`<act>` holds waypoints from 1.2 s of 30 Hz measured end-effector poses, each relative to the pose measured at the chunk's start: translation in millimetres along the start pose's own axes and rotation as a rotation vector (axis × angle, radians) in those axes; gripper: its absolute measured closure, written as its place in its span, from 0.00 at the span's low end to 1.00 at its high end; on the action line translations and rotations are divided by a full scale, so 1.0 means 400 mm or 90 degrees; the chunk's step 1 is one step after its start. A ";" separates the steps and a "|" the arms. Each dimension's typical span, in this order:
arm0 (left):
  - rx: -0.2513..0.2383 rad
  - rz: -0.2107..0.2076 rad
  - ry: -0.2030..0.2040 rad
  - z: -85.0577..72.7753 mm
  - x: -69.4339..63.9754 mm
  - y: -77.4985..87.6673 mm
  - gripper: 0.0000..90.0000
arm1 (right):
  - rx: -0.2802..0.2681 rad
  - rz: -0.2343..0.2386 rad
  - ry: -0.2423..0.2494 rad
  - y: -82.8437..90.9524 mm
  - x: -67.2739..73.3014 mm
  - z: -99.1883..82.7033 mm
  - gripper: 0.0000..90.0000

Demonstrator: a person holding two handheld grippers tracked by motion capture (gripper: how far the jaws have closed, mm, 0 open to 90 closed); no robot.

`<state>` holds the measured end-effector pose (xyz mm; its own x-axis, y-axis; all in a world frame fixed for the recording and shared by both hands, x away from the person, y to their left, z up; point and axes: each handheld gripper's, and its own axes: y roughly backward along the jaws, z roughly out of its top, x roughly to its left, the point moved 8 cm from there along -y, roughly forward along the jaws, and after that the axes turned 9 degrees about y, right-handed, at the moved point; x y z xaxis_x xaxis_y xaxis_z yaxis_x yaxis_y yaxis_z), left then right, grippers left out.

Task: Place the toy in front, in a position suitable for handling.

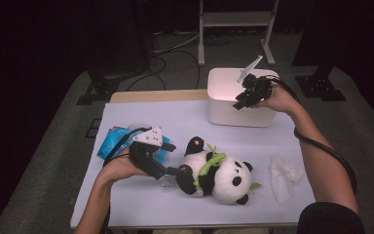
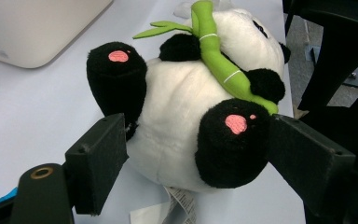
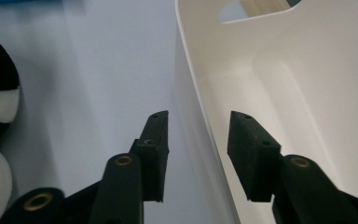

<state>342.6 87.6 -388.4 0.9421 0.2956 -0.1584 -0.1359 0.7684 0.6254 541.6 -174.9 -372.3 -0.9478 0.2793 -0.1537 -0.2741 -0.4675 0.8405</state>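
Left gripper (image 2: 193, 158) jaws wide, straddling the panda's (image 2: 191, 116) bottom near tabletop's (image 1: 141, 195) front edge, pads apart from it. Right gripper (image 3: 198, 154) part-open astride white bin's (image 3: 279, 84) wall, far edge.

light: bright tabletop, dark surroundings | focus: soft | glare: none

A blue packet (image 1: 113, 141) and a crumpled white tissue (image 1: 285, 176) lie on the table (image 1: 141, 200).
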 end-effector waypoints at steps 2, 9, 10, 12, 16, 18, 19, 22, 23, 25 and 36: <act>0.002 0.000 0.000 -0.001 0.000 -0.001 0.21 | 0.006 -0.003 0.002 -0.009 -0.002 -0.002 0.68; 0.004 0.002 0.004 -0.004 0.002 -0.002 0.21 | 0.017 0.006 0.002 -0.033 0.000 0.002 0.78; 0.004 0.002 0.004 -0.004 0.003 -0.001 0.21 | 0.018 0.005 0.002 -0.035 -0.001 0.002 0.81; 0.003 0.002 0.005 -0.004 0.003 0.000 0.21 | 0.017 0.006 -0.004 -0.035 -0.003 0.003 0.85; 0.002 0.001 0.002 -0.004 0.002 0.002 0.21 | 0.013 0.010 -0.006 -0.036 -0.008 0.004 0.89; 0.002 0.002 0.002 -0.004 0.002 0.002 0.21 | 0.010 0.025 -0.009 -0.036 -0.006 0.004 0.90; 0.000 0.002 0.004 -0.003 0.003 0.003 0.21 | 0.009 0.030 -0.010 -0.035 -0.006 0.004 0.91; 0.000 0.002 0.006 -0.003 0.003 0.002 0.20 | 0.003 0.045 -0.007 -0.035 -0.001 0.009 0.94; 0.000 0.001 0.005 -0.003 0.003 0.001 0.20 | 0.001 0.050 -0.005 -0.036 0.003 0.011 0.94; 0.003 0.001 0.004 -0.004 0.003 0.000 0.20 | 0.002 0.057 0.000 -0.036 0.011 0.016 0.95; 0.004 -0.002 0.006 -0.004 -0.001 -0.005 0.20 | -0.010 0.084 0.026 -0.035 0.066 0.031 0.96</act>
<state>342.1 87.1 -390.9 0.9396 0.2989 -0.1669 -0.1318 0.7658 0.6294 522.5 -150.7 -381.7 -0.9816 0.1800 -0.0629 -0.1481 -0.5117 0.8463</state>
